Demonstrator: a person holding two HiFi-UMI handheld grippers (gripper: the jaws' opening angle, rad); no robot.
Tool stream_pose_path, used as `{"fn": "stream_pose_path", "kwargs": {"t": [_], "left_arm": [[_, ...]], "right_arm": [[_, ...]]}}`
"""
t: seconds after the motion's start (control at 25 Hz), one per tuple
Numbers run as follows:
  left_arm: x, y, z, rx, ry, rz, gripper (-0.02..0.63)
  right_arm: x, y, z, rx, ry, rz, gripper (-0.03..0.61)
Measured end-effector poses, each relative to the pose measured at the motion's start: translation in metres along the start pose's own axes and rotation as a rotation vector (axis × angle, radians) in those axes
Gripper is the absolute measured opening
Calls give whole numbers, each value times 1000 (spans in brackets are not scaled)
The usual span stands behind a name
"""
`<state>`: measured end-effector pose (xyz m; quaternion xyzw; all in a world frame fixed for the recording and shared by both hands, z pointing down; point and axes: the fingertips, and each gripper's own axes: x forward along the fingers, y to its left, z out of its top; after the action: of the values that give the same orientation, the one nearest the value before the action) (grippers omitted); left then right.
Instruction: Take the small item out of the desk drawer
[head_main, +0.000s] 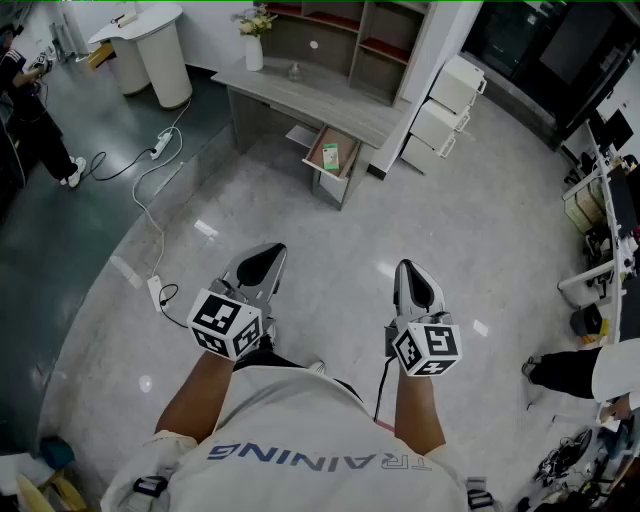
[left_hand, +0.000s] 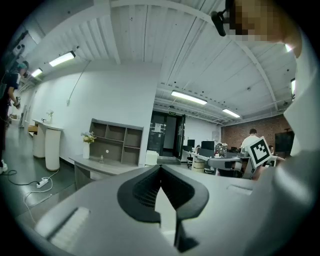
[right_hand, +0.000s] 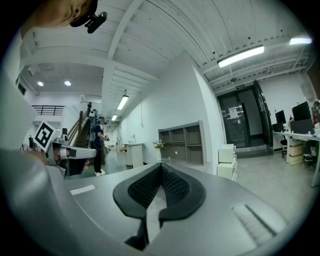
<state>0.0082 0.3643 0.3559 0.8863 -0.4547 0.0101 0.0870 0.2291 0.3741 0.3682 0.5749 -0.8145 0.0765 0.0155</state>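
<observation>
Far ahead in the head view stands a grey desk (head_main: 300, 90), and its wooden drawer (head_main: 345, 165) is pulled open toward me. In the drawer lies a small green and white item (head_main: 330, 156). Both grippers are held low near my body, well short of the desk. The left gripper (head_main: 262, 264) and the right gripper (head_main: 414, 277) point forward over the floor. The left gripper view shows the left gripper (left_hand: 160, 168) shut and empty, with the desk (left_hand: 97, 167) far off. The right gripper (right_hand: 161, 168) is likewise shut on nothing. The drawer is hidden in both gripper views.
White stacked cabinets (head_main: 445, 105) stand right of the desk, an open shelf unit (head_main: 340, 35) behind it, a vase of flowers (head_main: 254, 45) on it. A power strip with cables (head_main: 155, 290) lies on the floor at left. People stand at the left edge (head_main: 35, 120) and the right edge (head_main: 590, 370).
</observation>
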Motion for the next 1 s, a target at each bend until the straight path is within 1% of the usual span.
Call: {"fn": "stream_pose_path", "kwargs": {"t": [0.6,0.8,1.0], "left_arm": [[-2,0,-6,-7,15,4,2],[3,12,-11,-21,31,-1,2],[15,29,-12,-34,34,-23,2]], "right_arm": [[4,1,-13,7,30,6,13],[15,0,-14,40,10,-10,14],[32,2,-20,38,32,-28,14]]}}
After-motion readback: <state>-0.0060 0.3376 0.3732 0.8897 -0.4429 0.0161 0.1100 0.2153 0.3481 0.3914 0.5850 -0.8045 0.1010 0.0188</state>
